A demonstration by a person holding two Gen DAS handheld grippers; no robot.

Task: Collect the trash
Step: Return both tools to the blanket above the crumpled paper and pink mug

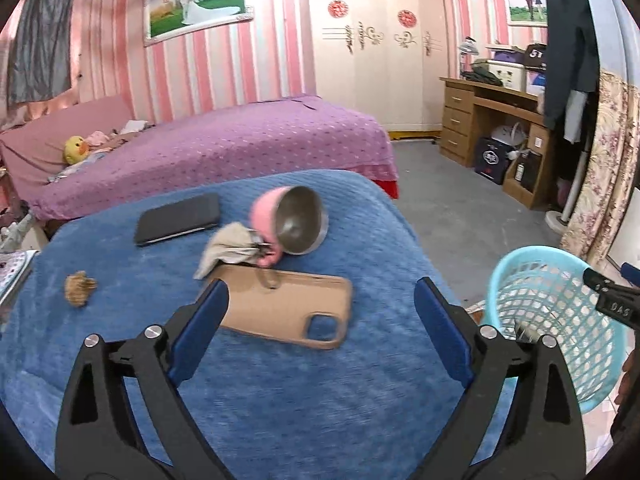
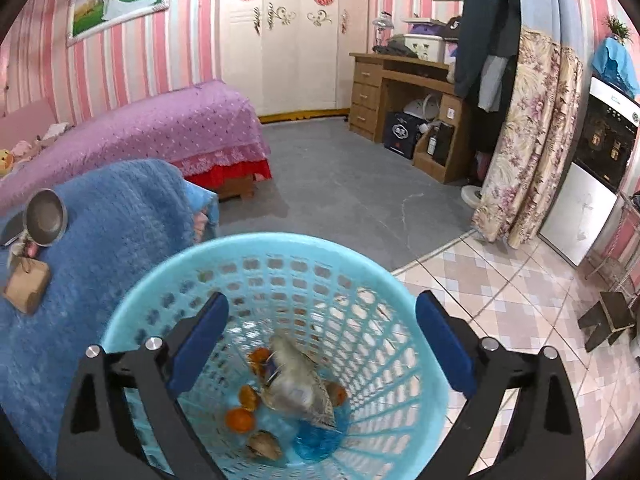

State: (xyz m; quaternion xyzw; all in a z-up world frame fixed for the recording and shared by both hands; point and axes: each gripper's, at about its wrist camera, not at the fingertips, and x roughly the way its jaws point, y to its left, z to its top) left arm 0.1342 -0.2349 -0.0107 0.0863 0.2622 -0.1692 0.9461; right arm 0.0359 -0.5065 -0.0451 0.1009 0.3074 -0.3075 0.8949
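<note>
A: Right gripper (image 2: 322,344), nearest the lens, hangs over the basket (image 2: 168,280) with jaws spread wide and nothing between them. A crumpled wrapper (image 2: 298,384) lies in the basket bottom among orange peel pieces (image 2: 240,420), so the drop step looks finished

B: Left gripper (image 1: 322,334)?

A: Also spread wide and empty, over the blue cloth (image 1: 280,400) left of the basket. Beyond its tips lies a tan phone case (image 1: 288,308) (likely not trash)

B: Remaining trash?

A: Farther from the basket, a crumpled tissue (image 1: 226,248) against the tipped pink cup (image 1: 292,220); a brown scrap (image 1: 80,288) farthest left. Next move, I judge: reach past the case and close on the tissue
</note>
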